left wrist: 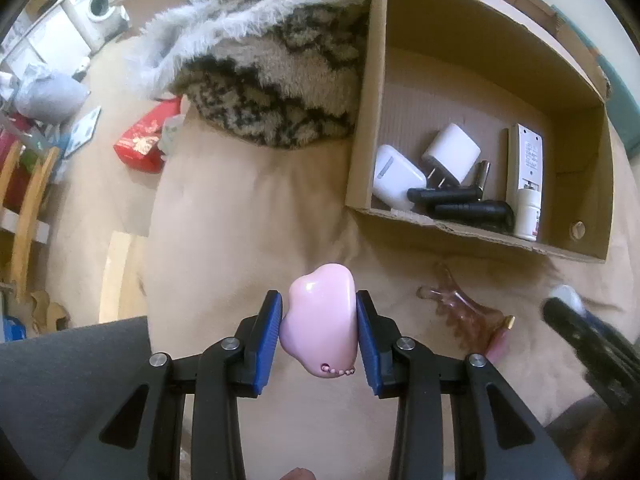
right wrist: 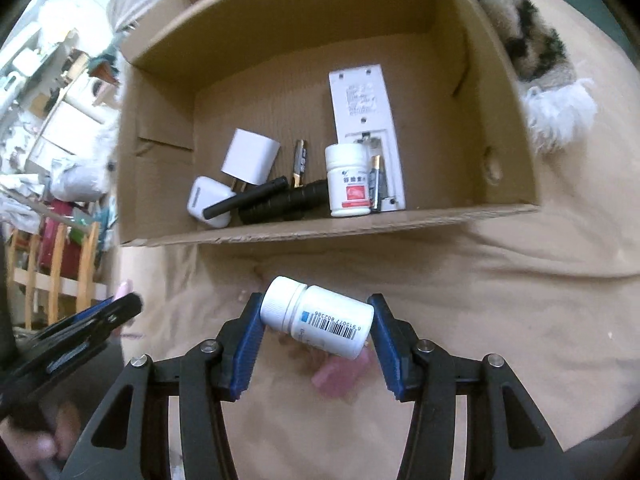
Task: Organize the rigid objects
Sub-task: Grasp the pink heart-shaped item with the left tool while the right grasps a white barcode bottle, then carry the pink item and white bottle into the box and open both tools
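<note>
- Holding one thing in each tool, the person seems to be in the carry step: both things are lifted over the beige bed cover (left wrist: 240, 208) and not yet in the cardboard box (left wrist: 366, 120).
- The left tool (left wrist: 319, 320) is clenched on a pink cloud-shaped object (left wrist: 320, 320); its blue pads press both sides of it.
- The right tool (right wrist: 316, 320) grasps a white pill bottle (right wrist: 320, 320) that lies sideways between the pads, the cap toward the left pad, the barcode facing the camera.
- The box stands open just ahead of both tools. Inside, near its front wall, lie a white charger plug (right wrist: 250, 158), a white earbud case (right wrist: 208, 200), two black cylinders (right wrist: 280, 200), a second pill bottle (right wrist: 347, 180) standing upright, a battery (right wrist: 300, 162) and a remote control (right wrist: 364, 120) with its battery cover off.
- The next move, I think, calls for bringing each tool over the front wall and letting go above a free part of the box floor, for example behind the remote control.
- On the cover near the box an amber translucent object (left wrist: 460, 308) waits; I cannot tell what it is.
- A pink blurred thing (right wrist: 340, 376) under the right tool is also hard to make out.
- The pink object's underside is hidden.
</note>
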The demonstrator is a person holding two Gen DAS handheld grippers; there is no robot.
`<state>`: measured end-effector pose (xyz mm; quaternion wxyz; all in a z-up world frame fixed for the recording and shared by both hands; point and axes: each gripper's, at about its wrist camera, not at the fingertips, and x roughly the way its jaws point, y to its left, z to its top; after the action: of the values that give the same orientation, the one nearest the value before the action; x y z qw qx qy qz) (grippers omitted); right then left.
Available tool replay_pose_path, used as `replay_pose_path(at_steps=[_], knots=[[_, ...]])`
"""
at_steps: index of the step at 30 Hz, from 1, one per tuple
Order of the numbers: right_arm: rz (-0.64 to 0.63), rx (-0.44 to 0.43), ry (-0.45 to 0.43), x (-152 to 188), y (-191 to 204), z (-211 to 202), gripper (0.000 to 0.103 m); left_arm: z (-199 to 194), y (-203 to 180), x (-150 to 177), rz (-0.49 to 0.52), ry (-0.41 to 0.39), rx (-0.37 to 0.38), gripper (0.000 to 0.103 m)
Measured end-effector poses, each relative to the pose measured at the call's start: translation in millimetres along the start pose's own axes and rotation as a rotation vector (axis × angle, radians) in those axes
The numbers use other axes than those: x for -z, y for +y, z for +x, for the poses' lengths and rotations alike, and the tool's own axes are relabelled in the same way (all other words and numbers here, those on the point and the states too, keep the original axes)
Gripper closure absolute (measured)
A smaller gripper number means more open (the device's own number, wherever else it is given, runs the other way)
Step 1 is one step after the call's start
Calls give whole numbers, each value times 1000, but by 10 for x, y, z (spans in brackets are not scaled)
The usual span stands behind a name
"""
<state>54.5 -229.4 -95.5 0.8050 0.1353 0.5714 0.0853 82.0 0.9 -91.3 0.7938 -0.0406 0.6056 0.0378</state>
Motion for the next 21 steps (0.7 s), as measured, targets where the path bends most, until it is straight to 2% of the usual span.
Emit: replay_pose_path(at_steps=[5, 7, 10, 17, 21], knots=[[-36, -20, -64, -83, -47, -258, 49, -99, -32, -5, 17, -42, 3, 70], [-35, -38, -87, -199, -63, -173, 49, -144, -54, -24, 22, -53, 17, 70], [-32, -61, -115, -322, -48, -274, 49, -247, -105, -88, 31, -83, 21, 70], [-40, -79, -186, -706, -102, -478, 49, -527, -295, -444, 73, -172, 17, 70], [-41, -73, -202, -968, -183, -473, 49, -537, -515, -649, 124, -203, 16, 70]])
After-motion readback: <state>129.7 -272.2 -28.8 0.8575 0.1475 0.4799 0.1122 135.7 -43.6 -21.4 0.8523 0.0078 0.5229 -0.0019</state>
